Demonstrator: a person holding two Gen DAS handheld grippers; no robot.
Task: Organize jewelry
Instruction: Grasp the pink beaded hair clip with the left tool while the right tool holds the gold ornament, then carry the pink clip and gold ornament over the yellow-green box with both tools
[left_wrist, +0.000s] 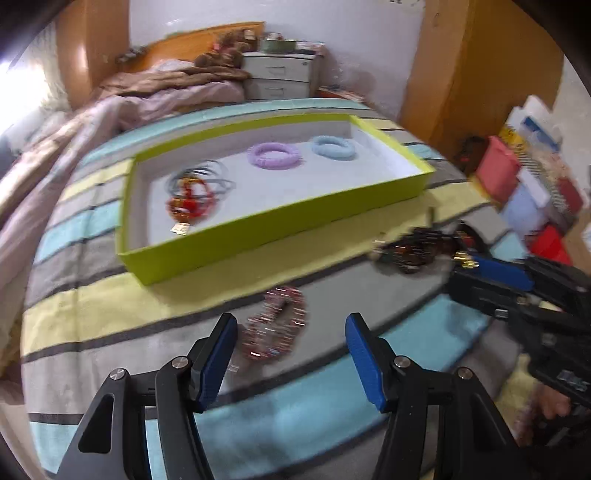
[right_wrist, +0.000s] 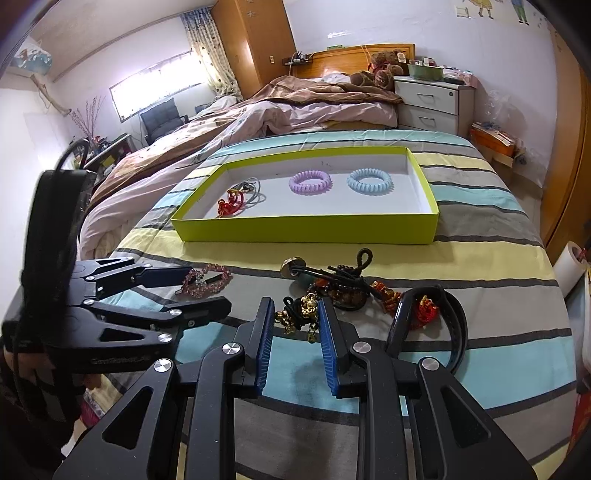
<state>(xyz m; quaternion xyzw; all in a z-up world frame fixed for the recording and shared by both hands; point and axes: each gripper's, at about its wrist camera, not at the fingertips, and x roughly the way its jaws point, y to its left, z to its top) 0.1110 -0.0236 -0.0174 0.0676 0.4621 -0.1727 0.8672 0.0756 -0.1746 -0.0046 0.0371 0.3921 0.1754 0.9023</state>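
Observation:
A lime-green tray lies on the striped bedspread. It holds a purple coil bracelet, a blue coil bracelet and a red-and-grey bangle bundle. My left gripper is open, just short of a pink beaded heart-shaped piece. My right gripper is open, its fingers on either side of a black-and-gold bracelet. It also shows in the left wrist view.
A heap of dark beaded jewelry with red tassels lies in front of the tray. A black band lies at its right. A rumpled duvet, a nightstand and storage boxes surround the bedspread.

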